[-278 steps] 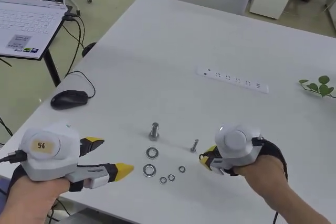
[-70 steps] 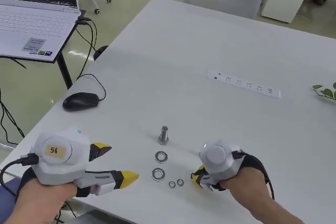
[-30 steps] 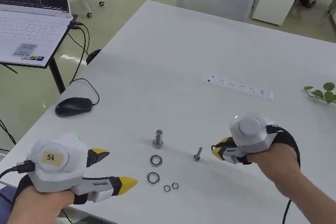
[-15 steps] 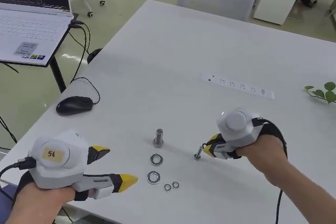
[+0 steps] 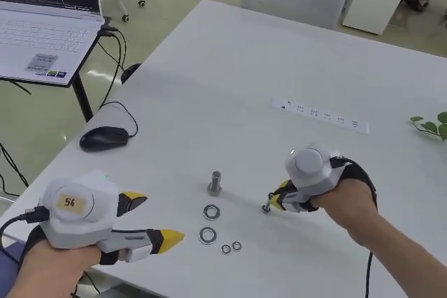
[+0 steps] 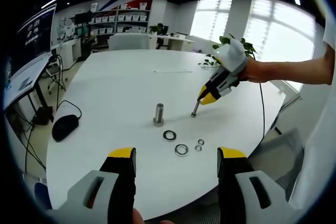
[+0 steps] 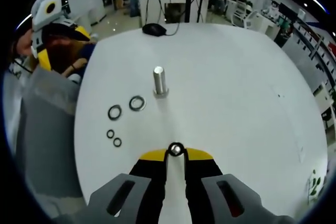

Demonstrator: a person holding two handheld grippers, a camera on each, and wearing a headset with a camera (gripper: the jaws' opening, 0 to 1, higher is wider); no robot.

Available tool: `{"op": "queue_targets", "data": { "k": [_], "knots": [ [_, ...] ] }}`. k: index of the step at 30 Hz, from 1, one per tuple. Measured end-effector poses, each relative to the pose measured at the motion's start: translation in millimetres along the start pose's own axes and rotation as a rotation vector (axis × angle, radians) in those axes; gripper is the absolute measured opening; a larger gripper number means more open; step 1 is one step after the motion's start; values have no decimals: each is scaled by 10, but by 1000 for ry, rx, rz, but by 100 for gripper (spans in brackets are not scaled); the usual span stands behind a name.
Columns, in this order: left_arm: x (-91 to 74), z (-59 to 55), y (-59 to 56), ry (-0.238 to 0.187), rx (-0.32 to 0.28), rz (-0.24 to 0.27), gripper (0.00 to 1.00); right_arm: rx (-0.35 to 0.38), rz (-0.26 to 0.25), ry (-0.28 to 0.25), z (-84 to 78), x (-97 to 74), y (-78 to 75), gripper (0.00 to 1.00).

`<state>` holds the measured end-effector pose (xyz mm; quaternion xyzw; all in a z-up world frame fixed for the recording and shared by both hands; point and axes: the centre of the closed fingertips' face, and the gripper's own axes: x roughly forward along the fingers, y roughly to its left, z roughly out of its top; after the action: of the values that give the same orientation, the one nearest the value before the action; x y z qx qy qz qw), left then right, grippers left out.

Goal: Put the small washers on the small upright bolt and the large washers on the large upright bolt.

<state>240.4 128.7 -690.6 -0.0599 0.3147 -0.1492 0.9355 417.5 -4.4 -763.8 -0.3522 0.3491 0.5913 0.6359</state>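
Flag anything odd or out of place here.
The small bolt seems to lean slightly toward the right gripper, which holds a small washer at its top; the large bolt stands straight. Nothing else stands out.

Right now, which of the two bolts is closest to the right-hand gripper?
The small thin bolt, at the right gripper's yellow tips; the large bolt stands apart.

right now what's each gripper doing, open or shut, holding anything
left gripper: open, holding nothing.
right gripper: shut on what looks like a small washer, at the top of the small bolt.
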Motion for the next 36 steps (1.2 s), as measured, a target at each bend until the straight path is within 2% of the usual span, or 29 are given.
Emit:
{"op": "queue_targets", "data": {
  "k": [20,36],
  "knots": [
    [-8,-6,-10,3,-2,-1,62,-1,4,46,-19,36,-17,13],
    [12,-12,-19,7,-4,-7,62,7,19,97,-127,187,-10,13]
  ]
}}
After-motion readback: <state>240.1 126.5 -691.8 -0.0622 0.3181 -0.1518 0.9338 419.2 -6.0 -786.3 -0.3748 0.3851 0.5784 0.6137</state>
